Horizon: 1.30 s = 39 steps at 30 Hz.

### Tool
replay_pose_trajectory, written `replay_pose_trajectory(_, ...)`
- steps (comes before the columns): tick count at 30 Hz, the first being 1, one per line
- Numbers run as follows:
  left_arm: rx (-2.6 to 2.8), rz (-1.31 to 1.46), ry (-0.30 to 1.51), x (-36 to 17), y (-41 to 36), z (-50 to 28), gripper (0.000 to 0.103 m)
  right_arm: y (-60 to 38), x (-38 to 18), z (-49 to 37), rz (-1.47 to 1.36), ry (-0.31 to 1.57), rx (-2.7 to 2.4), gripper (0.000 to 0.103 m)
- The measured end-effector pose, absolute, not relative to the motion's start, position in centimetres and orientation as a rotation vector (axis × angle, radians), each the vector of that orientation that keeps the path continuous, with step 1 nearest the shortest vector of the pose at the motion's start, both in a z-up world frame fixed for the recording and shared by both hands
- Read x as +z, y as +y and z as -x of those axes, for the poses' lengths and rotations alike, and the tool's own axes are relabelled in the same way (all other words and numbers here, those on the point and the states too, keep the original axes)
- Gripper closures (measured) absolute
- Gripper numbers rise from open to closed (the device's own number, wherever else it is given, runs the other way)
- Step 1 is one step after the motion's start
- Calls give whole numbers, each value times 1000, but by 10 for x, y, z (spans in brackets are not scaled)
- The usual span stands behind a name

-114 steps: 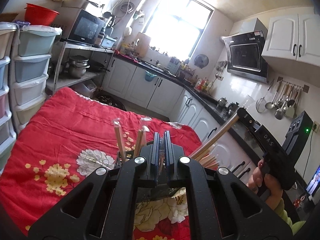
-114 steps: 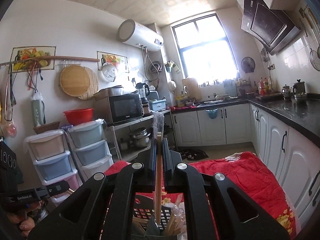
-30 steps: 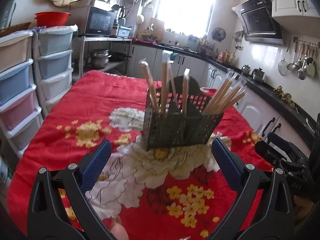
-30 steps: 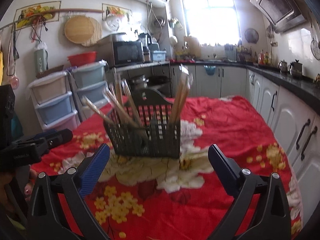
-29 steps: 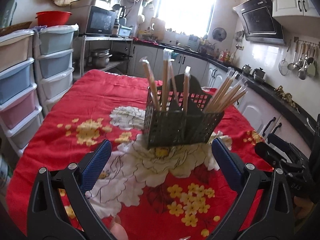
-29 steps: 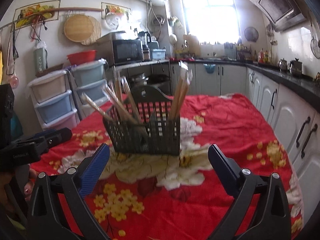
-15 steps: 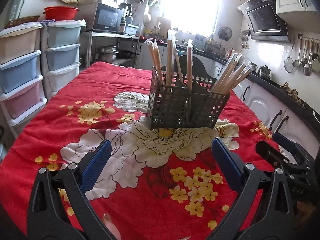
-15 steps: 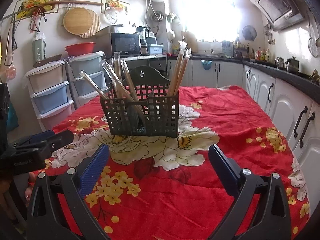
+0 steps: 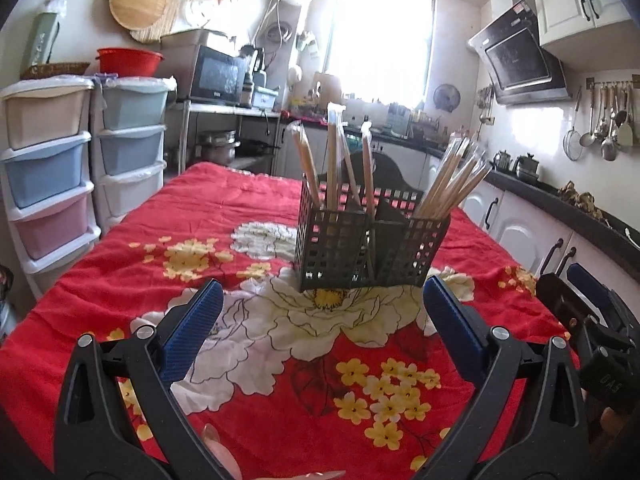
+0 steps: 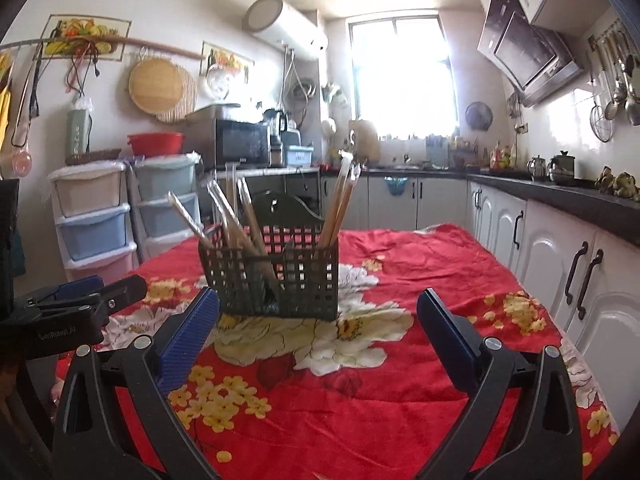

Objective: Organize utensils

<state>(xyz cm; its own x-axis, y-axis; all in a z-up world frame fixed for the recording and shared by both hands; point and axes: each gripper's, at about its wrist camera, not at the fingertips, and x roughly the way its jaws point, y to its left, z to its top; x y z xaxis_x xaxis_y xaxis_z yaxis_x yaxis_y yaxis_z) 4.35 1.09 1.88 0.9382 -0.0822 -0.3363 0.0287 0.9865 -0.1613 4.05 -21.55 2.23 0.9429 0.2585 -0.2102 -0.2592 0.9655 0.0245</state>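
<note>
1. Chopsticks (image 9: 450,178), wrapped pairs, stand in two bunches in one black mesh caddy (image 9: 370,246) mid-table on my red floral cloth (image 9: 200,216).
2. My left gripper (image 9: 320,328) and right gripper (image 10: 318,332) are spread wide, empty.

Table under red floral cloth (image 9: 224,216), dark mesh utensil caddy (image 9: 370,248) standing on it

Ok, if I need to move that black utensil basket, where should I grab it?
Grip the basket's raised arched back handle from above. It rises clear between the leaning wrapped chopsticks, while the mesh body looks too wide for one open gripper to span comfortably.
</note>
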Motion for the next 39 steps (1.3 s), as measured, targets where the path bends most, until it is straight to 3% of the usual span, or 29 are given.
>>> replay_pose_trajectory(39, -74, 147, 284, 20, 10, -38, 11, -219, 18, -34, -31, 158, 250, 6)
